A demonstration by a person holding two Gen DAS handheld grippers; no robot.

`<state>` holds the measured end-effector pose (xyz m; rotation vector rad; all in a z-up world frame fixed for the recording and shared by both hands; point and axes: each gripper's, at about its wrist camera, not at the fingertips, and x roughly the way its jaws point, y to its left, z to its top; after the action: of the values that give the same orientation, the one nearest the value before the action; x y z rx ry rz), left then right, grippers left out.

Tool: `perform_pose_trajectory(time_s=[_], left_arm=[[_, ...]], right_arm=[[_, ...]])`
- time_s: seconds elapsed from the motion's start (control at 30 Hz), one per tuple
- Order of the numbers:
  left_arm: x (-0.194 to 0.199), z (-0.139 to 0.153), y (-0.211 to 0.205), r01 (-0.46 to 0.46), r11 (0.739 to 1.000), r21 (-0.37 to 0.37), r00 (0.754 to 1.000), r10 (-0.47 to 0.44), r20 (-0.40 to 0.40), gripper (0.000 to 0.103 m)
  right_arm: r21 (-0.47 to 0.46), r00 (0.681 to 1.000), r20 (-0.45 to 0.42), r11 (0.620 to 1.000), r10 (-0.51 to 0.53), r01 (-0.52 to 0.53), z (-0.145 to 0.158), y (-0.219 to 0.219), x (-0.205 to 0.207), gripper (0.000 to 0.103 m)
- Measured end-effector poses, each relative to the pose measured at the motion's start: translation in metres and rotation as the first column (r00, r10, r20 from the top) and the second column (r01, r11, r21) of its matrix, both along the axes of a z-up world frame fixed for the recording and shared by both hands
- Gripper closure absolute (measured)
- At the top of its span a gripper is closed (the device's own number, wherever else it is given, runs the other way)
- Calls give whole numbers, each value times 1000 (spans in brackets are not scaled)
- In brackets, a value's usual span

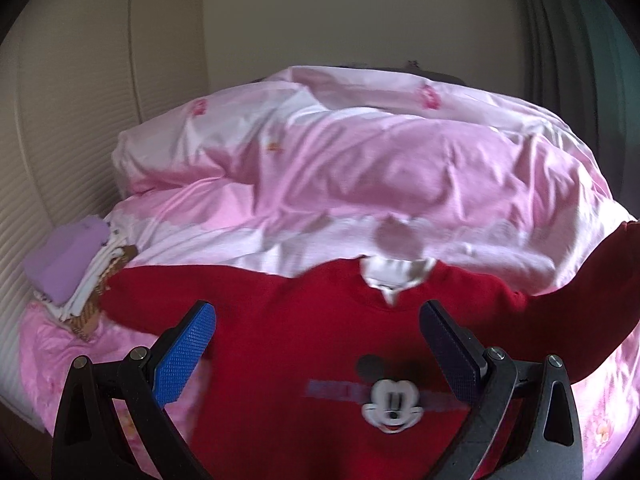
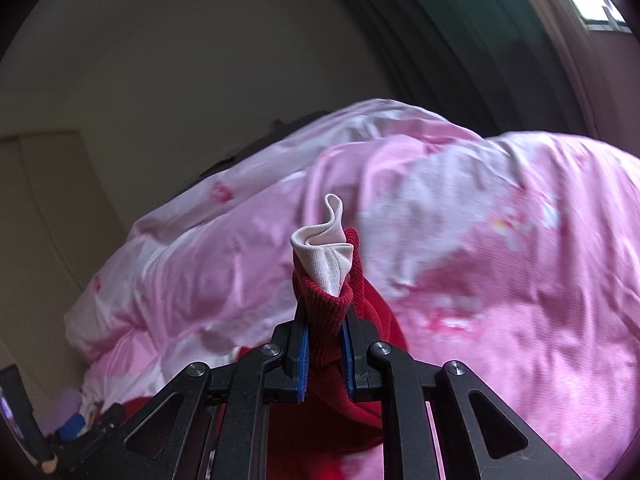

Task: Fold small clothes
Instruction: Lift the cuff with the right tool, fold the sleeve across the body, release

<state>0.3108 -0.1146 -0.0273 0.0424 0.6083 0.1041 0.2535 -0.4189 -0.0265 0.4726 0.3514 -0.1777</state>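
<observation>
A red child's sweater with a Mickey Mouse face on the chest and a white collar lies face up on the pink bed. My left gripper is open above its chest, blue pads wide apart, holding nothing. My right gripper is shut on the sweater's red ribbed sleeve cuff, from which a white inner cuff sticks out. In the left wrist view that sleeve is lifted up to the right.
A rumpled pink duvet is piled behind the sweater. A stack of folded clothes with a purple piece on top sits at the left edge of the bed. A cream wardrobe stands left, dark curtains right.
</observation>
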Motion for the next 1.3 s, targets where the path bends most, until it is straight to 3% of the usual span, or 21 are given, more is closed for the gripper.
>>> perform_pose_trajectory(time_s=[0.4, 0.83, 0.97, 1.17, 1.27, 1.3], left_arm=[[-7, 6, 104, -119, 993, -21, 993, 120, 12, 0], [-11, -18, 193, -218, 975, -50, 976, 217, -32, 0], [-11, -26, 209, -237, 970, -61, 971, 234, -51, 0], [-11, -34, 219, -245, 967, -66, 968, 241, -66, 0], [-11, -37, 219, -241, 968, -64, 969, 236, -75, 0], [-11, -38, 218, -239, 969, -62, 969, 234, -77, 0]], right_arm=[[-178, 989, -40, 973, 141, -146, 7, 125, 42, 88], [-399, 935, -274, 857, 227, -325, -53, 268, 109, 89], [-430, 911, -334, 822, 241, -374, -72, 299, 121, 89], [-427, 882, -394, 799, 257, -423, -96, 324, 127, 88], [-424, 874, -410, 794, 261, -436, -105, 329, 127, 84], [-422, 873, -409, 793, 266, -439, -106, 330, 126, 76]])
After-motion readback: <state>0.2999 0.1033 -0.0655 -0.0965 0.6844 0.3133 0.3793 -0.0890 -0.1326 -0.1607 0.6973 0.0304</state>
